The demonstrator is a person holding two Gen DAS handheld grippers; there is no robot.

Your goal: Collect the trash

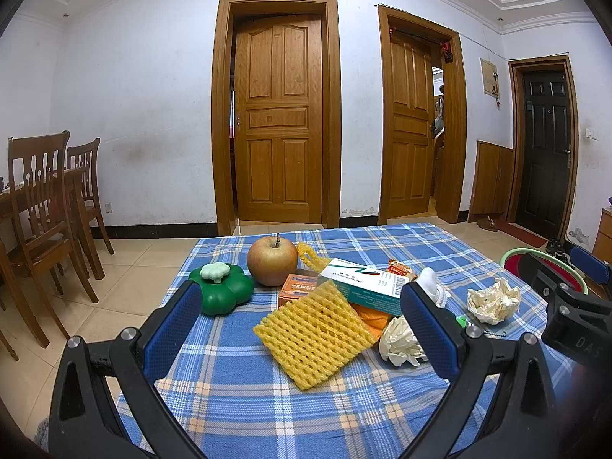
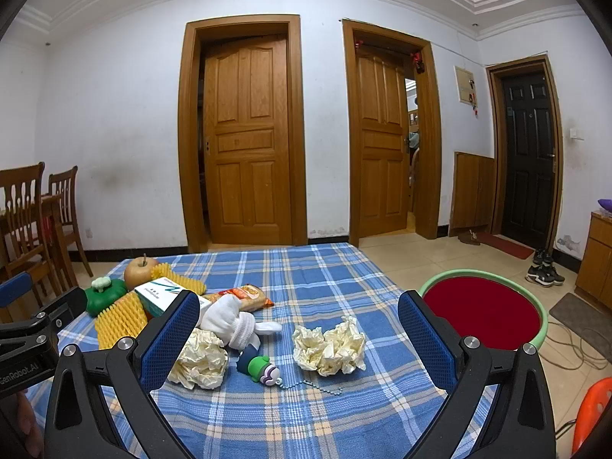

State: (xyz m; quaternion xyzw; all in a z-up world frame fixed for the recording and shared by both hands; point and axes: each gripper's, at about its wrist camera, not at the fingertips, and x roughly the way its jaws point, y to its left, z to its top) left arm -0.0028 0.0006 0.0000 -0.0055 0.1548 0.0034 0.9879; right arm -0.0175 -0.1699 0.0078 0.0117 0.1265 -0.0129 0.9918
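Crumpled paper is all uncollected: the red basin [image 2: 482, 317], off the table's right edge, looks empty, so the job appears barely begun. Right gripper [image 2: 298, 340] hangs spread and empty with one paper wad [image 2: 329, 348] lying between its fingers; left gripper [image 1: 302, 329], equally spread, frames the yellow foam net [image 1: 313, 338], second wad [image 1: 399, 340] just right.

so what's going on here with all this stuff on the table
A person holds tongs in each hand over a table with a blue checked cloth, about to clear trash. Both the left tongs and right tongs are open and hold nothing. Crumpled paper, yellow foam netting, boxes and a snack wrapper lie beside an apple. A red basin stands to the right of the table.
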